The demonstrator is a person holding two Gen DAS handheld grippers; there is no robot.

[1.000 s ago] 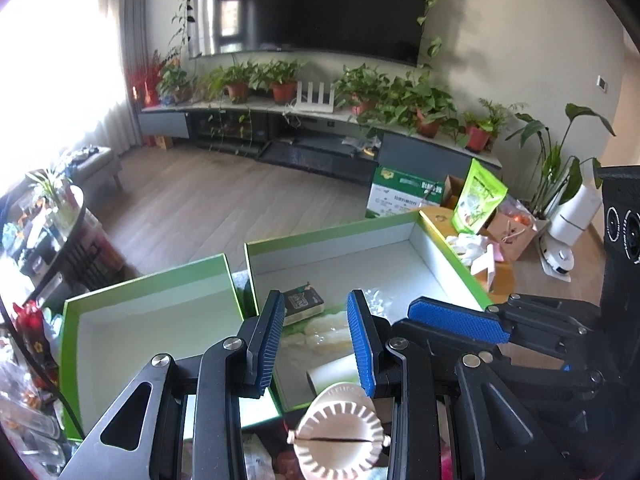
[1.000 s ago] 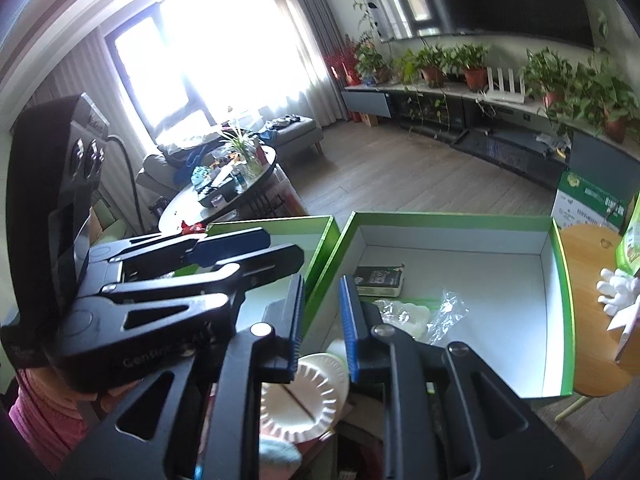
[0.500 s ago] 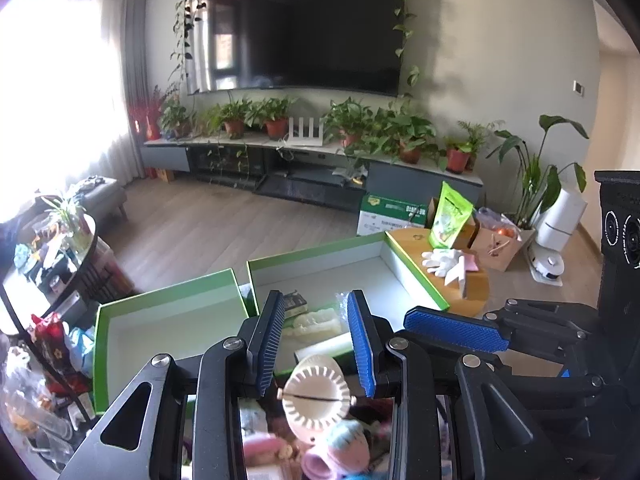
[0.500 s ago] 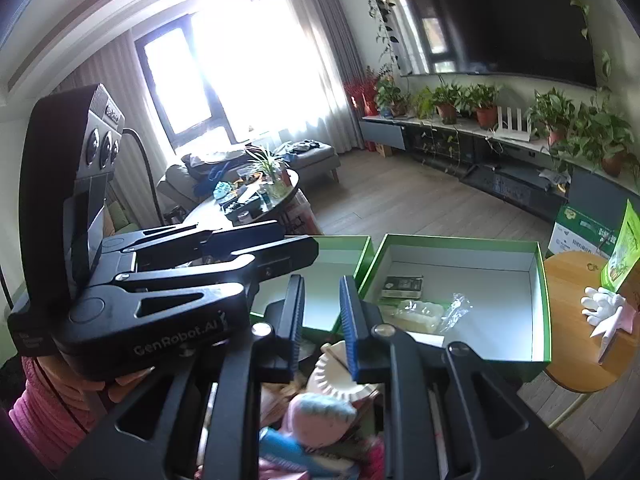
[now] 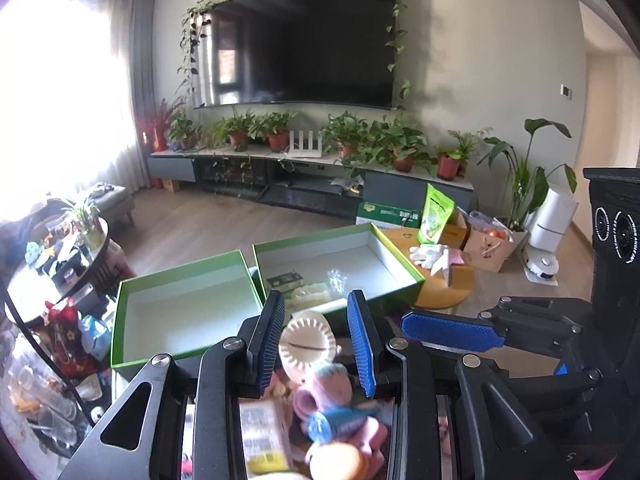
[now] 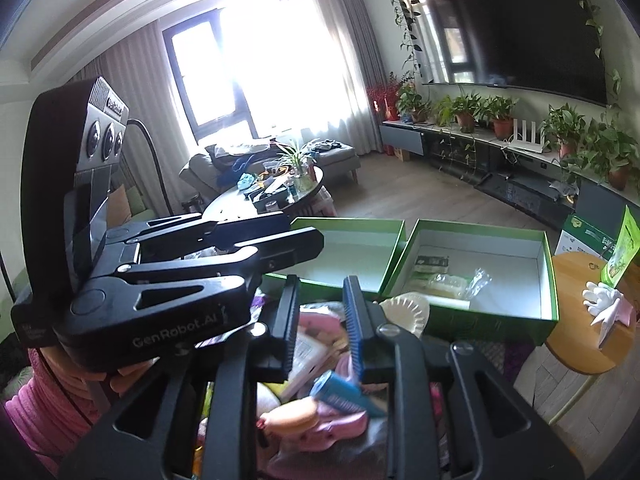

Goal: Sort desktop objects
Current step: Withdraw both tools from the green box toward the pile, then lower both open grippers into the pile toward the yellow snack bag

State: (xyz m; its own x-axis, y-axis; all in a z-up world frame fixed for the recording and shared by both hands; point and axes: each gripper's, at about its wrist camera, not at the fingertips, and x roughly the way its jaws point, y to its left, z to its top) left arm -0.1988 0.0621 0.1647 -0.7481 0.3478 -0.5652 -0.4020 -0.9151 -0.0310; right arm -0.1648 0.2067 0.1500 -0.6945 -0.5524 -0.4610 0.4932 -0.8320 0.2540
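white dumpling press, beyond left hand-held gripper

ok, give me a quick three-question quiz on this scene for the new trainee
1. True or false: the left-hand green box holds several items.
2. What lies on the round wooden table beside the green bag? A white gloves, B a mug, C a laptop.
3. Fill in: the dark packet lies in the ___ green box.
Key: 1 false; 2 A; 3 right-hand green box.
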